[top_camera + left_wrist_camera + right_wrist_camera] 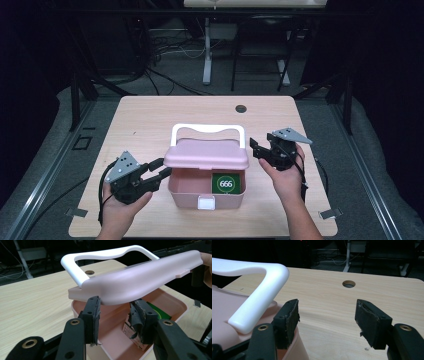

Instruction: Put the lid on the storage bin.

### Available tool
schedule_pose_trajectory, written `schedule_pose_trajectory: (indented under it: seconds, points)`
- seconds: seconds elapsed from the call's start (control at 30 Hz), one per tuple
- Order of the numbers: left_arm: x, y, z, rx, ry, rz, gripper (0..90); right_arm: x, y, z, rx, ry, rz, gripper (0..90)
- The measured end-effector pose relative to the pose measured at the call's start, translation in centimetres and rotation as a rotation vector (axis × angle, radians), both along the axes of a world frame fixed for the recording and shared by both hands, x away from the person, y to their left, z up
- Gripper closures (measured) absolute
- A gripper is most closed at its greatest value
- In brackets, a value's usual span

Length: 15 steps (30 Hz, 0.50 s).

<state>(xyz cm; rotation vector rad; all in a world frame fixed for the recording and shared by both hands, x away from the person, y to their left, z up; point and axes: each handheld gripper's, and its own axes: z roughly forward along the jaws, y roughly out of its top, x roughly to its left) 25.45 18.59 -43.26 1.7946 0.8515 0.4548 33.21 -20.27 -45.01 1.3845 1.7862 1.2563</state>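
A pink box (pixel 186 193) stands at the table's near middle. Its pink lid (pixel 207 154) with a white handle (pixel 207 129) is raised and covers the back half. Inside lies a green "666" pack (pixel 227 183) (pixel 155 311) beside a small carton (pixel 130 333). My left gripper (pixel 159 171) (pixel 116 315) is open at the box's left side, its fingertips just under the lid's edge (pixel 120 293). On the box's right, my right gripper (pixel 256 148) (pixel 327 320) is open with nothing between its fingers, and its left finger (pixel 287 321) sits by the pink rim (pixel 299 350).
A white latch (pixel 206 202) sits on the box's front wall. The wooden table (pixel 145 120) has a round cable hole (pixel 241 108) (pixel 348 284) at the far right. Beyond the table stand dark frame legs and floor cables (pixel 170 50).
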Motion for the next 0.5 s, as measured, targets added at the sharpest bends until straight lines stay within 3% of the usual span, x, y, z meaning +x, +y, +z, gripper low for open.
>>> schedule_pose_trajectory:
  seconds: [0.5]
  points:
    - [-0.65,0.32,-0.85,0.002,0.002,0.003,64.6,0.07,-0.2,-0.08,0.002,0.006,-0.004,35.6]
